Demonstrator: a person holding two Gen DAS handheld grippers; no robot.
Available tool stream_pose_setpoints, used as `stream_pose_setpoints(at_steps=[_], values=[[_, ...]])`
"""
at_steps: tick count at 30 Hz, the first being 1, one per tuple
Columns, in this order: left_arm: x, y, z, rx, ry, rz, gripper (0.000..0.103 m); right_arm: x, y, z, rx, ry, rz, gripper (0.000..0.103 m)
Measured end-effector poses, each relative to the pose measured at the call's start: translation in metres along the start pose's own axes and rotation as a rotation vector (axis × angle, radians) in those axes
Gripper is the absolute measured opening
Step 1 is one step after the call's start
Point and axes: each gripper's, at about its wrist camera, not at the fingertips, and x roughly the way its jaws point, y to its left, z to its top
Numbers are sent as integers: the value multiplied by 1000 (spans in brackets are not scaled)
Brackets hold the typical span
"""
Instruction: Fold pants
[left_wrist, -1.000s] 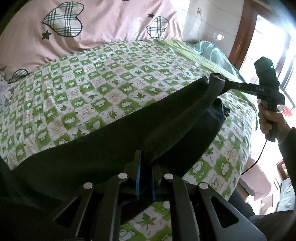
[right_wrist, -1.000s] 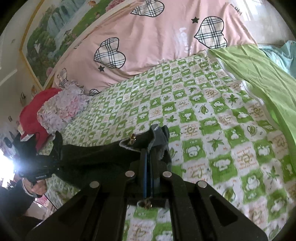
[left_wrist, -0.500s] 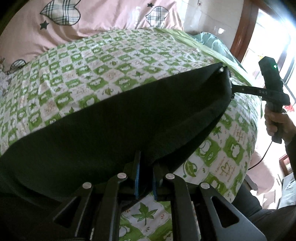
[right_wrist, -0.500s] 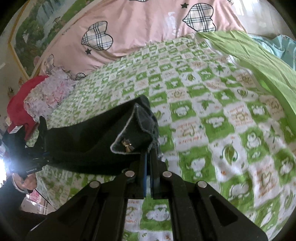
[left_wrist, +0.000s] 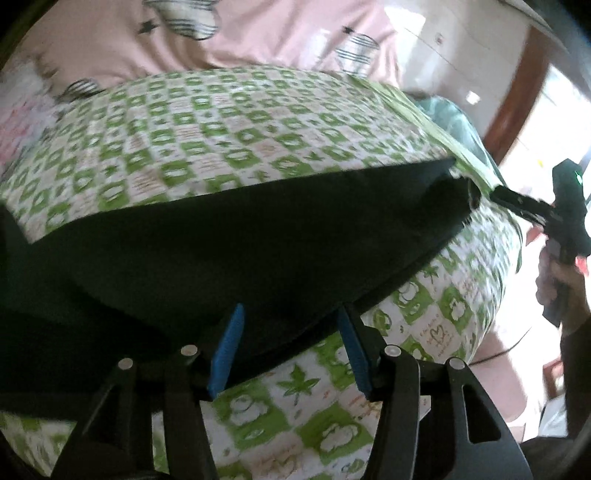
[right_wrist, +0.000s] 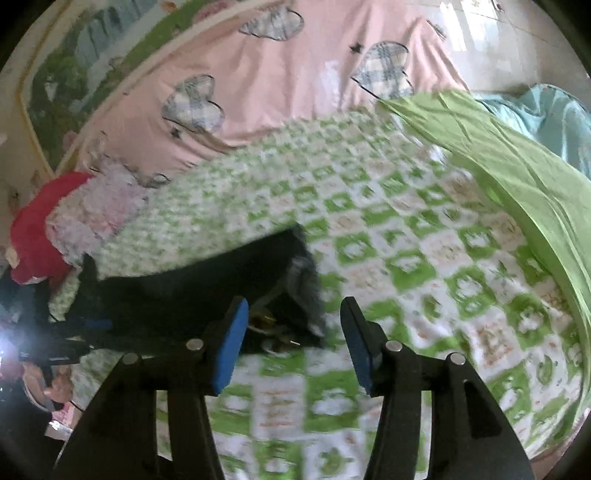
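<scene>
Dark pants (left_wrist: 236, 251) lie flat on the green-checked bedspread (left_wrist: 258, 122), long axis running left to right between the tools. The left gripper (left_wrist: 291, 343), jaws just opened and released, straddles the near left hem; the right gripper (right_wrist: 291, 343), likewise released, stands just short of the waistband end. Pink quilt (right_wrist: 295, 74) lies far; nothing obstructs the cloth.

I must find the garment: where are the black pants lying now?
The black pants lie flat along the near edge of the green checked bedspread, just ahead of the open left gripper and the open right gripper.
</scene>
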Motion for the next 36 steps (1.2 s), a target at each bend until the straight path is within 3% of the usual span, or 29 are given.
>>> stream_pose_setpoints(at_steps=[11, 13, 19, 26, 32, 36], values=[[-56, 81, -1, -265, -85, 156, 66, 34, 82, 7, -87, 31, 222, 53], [-63, 100, 2, -314, -84, 190, 71, 42, 98, 6, -110, 47, 251, 53], [-73, 143, 14, -447, -62, 302, 71, 62, 140, 1, -163, 87, 349, 53], [-74, 167, 37, -524, -64, 451, 72, 89, 210, -11, -314, 163, 443, 53], [-57, 174, 55, -519, -30, 598, 73, 113, 267, -35, -484, 232, 480, 53], [-39, 188, 54, -548, 23, 636, 73, 134, 288, -53, -618, 285, 406, 53]])
